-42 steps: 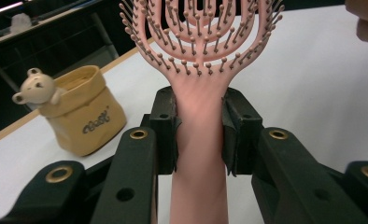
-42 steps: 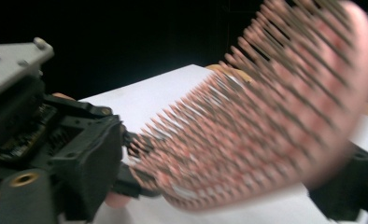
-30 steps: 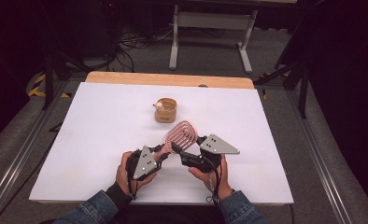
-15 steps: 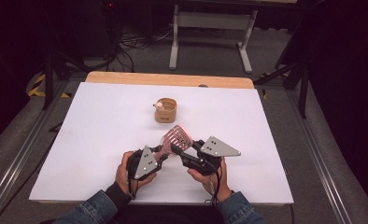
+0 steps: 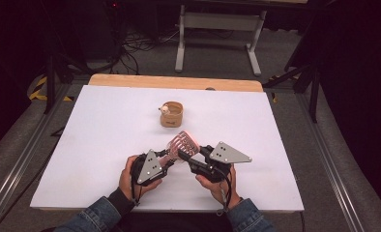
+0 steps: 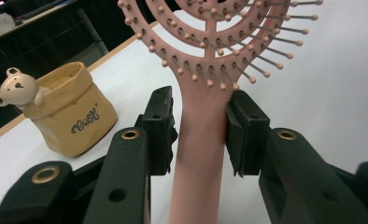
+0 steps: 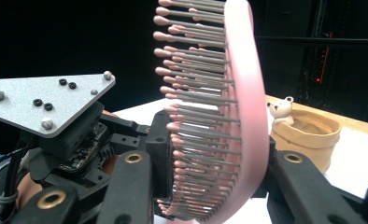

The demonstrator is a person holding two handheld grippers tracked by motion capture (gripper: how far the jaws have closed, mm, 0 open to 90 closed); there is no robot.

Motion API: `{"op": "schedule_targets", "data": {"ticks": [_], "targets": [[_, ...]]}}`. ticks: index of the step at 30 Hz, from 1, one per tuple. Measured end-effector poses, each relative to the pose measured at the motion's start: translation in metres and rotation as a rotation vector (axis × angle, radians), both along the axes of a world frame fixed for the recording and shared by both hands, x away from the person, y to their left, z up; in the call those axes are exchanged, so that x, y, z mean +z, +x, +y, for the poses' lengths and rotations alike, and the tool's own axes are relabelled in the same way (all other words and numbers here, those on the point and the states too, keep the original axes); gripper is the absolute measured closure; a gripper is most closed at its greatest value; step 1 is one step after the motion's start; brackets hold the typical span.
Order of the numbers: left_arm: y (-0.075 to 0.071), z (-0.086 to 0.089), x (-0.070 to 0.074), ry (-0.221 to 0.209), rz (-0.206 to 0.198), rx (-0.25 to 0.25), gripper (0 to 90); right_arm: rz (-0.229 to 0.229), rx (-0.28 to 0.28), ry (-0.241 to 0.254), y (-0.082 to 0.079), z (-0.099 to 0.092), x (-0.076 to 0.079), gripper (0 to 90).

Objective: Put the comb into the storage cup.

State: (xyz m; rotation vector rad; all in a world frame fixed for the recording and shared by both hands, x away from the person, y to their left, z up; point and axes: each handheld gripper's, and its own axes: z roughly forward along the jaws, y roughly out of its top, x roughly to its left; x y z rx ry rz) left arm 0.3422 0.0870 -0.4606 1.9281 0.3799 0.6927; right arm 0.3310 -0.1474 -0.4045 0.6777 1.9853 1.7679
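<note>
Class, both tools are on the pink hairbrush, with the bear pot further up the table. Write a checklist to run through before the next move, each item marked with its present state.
1. Left tool pinching the hairbrush handle: ok.
2. Right tool jaws flanking the brush head, bristles and back: ok.
3. Right grip firm: cannot tell.
4. Brush raised off the table: ok.
5. Bear pot upright, apart from the brush: ok.

A pink paddle hairbrush (image 5: pixel 181 145) with ball-tipped bristles is held above the worktop (image 5: pixel 92 145), near a tan bear-trimmed cup (image 5: pixel 171 114).
</note>
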Motion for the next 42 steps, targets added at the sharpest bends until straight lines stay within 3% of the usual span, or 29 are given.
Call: {"op": "schedule_targets", "data": {"ticks": [9,24,30,42], "targets": [[0.004,0.003,0.0,-0.006,0.024,-0.019,57.3,-0.02,-0.021,0.004,0.001,-0.007,0.003,63.7],[0.004,0.002,0.001,0.013,0.033,-0.046,28.8,-0.079,-0.069,-0.017,-0.001,-0.018,0.012,63.8],[0.007,0.003,0.002,0.023,0.068,-0.069,20.3,-0.109,-0.104,-0.029,-0.002,-0.022,0.015,63.8],[0.011,0.027,0.011,-0.002,0.085,-0.091,10.4,-0.128,-0.151,-0.025,0.002,-0.033,0.02,63.8]]}}
